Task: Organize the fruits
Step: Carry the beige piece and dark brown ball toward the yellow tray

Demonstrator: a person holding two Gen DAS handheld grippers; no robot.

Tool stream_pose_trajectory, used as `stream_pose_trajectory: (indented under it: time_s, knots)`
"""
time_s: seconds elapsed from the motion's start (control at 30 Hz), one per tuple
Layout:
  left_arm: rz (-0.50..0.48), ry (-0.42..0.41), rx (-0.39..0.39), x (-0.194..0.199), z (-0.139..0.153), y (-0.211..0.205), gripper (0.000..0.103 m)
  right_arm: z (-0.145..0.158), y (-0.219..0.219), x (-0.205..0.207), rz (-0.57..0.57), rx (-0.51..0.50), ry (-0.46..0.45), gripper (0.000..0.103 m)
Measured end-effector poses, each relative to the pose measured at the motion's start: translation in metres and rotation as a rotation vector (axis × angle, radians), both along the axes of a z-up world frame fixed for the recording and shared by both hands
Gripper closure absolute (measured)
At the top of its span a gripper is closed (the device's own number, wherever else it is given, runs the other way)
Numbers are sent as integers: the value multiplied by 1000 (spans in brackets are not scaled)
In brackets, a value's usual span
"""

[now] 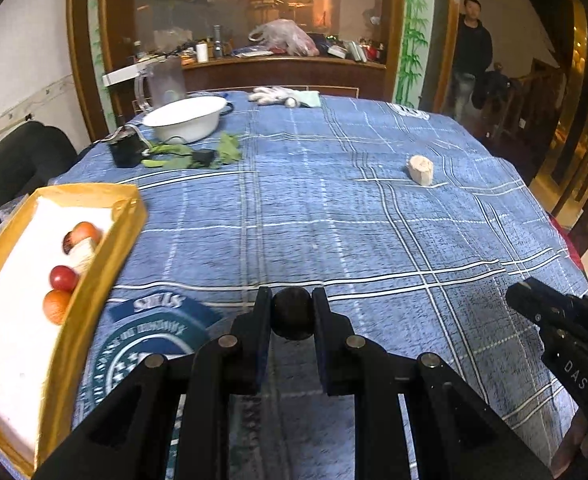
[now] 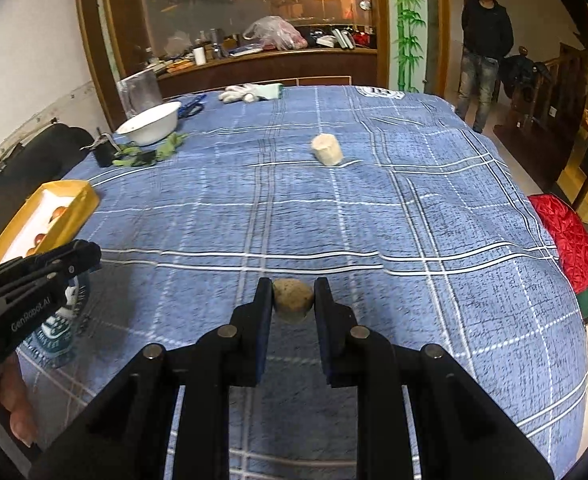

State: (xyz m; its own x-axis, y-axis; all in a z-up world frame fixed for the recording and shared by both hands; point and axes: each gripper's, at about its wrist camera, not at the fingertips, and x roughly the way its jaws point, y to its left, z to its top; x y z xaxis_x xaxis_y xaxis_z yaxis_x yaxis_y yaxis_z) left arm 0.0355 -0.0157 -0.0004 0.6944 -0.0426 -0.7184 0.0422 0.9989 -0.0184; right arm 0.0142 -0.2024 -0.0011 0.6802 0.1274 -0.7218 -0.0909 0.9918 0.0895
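Both wrist views face across the table [image 1: 334, 220], perhaps equally low.

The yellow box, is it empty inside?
No, the yellow box holds a red fruit, an orange fruit and more.

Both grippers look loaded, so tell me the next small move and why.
Probably carry the left hand-held gripper, shut on the dark round fruit, leftward over the yellow-rimmed white-lined box: fruit already sits there, and that box is nearest.
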Motion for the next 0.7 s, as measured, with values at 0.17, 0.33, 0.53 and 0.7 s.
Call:
stream_pose_trajectory:
  time_s: [0.17,0.33,0.53,0.7]
  knots:
    - [26,-10,-20,-10,5,17,85,5,11,-10,20,7,-10,81]
    - [51,-13,-35,-21,8,32,85,13,19,-19,40,9,-28,81]
    - [97,-26,-42,-32,16,51,85,25,31,-24,82,9,-58,81]
    - [144,-40,-46,-39,21,70,85,32,43,-22,110,8,-77,81]
